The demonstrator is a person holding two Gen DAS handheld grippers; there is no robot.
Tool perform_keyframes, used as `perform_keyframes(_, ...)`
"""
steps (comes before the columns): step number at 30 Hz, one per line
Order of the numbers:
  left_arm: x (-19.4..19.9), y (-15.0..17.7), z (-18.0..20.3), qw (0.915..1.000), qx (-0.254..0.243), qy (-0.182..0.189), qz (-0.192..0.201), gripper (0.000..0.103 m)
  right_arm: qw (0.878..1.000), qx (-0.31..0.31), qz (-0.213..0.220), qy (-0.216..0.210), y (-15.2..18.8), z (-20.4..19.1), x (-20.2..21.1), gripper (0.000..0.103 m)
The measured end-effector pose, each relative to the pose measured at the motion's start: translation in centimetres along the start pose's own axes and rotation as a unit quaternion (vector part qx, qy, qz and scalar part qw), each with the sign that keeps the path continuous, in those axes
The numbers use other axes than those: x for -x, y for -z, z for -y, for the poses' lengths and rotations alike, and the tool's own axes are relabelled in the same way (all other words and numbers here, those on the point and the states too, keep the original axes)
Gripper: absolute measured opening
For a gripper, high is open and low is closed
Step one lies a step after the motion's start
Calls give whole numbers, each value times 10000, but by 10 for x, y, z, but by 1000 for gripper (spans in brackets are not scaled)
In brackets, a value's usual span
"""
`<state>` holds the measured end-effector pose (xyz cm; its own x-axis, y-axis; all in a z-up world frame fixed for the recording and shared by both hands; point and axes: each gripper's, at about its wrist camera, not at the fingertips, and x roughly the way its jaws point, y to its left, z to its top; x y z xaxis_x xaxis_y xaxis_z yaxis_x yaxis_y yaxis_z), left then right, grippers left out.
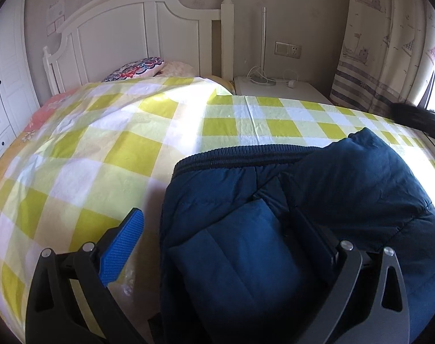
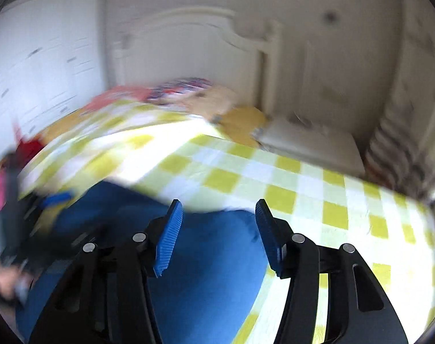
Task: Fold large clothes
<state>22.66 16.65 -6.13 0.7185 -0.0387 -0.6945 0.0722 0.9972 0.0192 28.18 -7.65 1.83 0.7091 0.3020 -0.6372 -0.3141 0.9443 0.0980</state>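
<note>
Jacket [image 1: 289, 229]: lay between spread left gripper [image 1: 217, 238] jaws, long axis toward 12 o'clock.
Right gripper [image 2: 217, 235]: jaws apart, empty, above jacket's 3 o'clock edge.

White headboard [image 1: 148, 28] against beige wall, white nightstand [image 1: 277, 91] beside bed, patterned curtain [image 1: 383, 43] right, sunlit

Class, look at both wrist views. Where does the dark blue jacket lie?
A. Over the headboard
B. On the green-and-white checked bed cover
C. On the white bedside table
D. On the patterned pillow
B: the jacket rests on the checked bed cover, with the left gripper open around its near fold and the right gripper open above it.
</note>
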Motion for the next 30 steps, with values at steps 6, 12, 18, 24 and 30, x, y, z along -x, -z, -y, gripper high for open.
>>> perform_keyframes(6, -3, -1, -5, 9997, 182, 171, -77, 101, 9944, 324, -1002, 63, 15, -4, -84, 52)
perform_keyframes(12, -2, -1, -2, 9997, 168, 139, -54, 101, 9982, 349, -338, 339, 4, -21, -39, 52)
perform_keyframes(18, -2, 1, -1, 9998, 130, 118, -88, 101, 9808, 1588, -942, 623, 26, -60, -38, 53)
perform_keyframes(24, -2, 2, -16, 9963, 438, 579, -457, 101, 9934, 669, -560, -749, 56, -39, 38, 98)
perform_keyframes(30, 35, 36, -66, 9660, 1623, 1841, -812, 101, 9875, -187, -586, -1451, 120, -2, 91, 98)
